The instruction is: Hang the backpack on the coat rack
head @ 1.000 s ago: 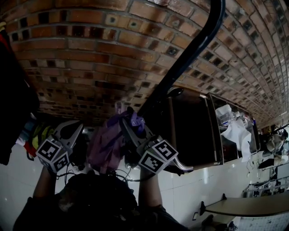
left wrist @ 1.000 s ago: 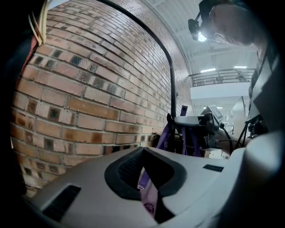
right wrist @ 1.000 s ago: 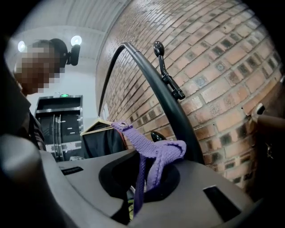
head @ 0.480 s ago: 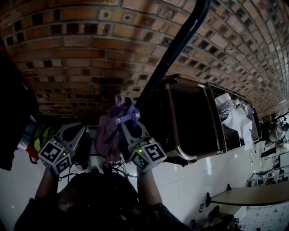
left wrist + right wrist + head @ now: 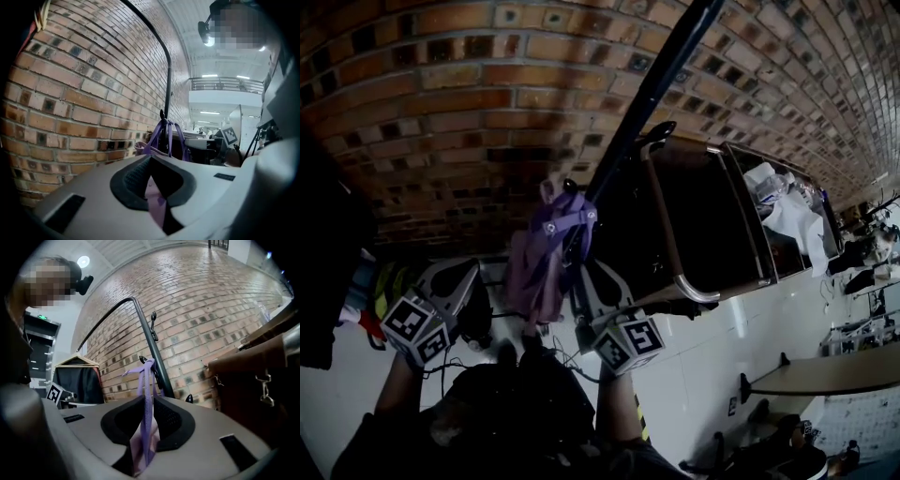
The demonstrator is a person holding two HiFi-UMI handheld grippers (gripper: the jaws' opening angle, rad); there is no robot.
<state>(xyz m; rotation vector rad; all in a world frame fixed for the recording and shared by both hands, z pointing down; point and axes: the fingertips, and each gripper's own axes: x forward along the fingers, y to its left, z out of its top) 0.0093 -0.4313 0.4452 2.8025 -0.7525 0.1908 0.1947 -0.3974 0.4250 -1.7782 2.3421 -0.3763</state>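
Grey left hand-held gripper [image 5: 459, 275], right hand-held gripper [image 5: 584, 281], black-and-white marker cubes [image 5: 414, 326].

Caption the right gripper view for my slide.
Right claw shut on the purple backpack strap, which runs up to a hook on the black coat rack against a brick wall.

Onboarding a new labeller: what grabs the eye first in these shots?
The purple backpack sits at the centre of the head view, its straps up at a hook on the black coat rack. The left gripper is shut on its fabric, the right gripper on a strap. A red brick wall fills the background.
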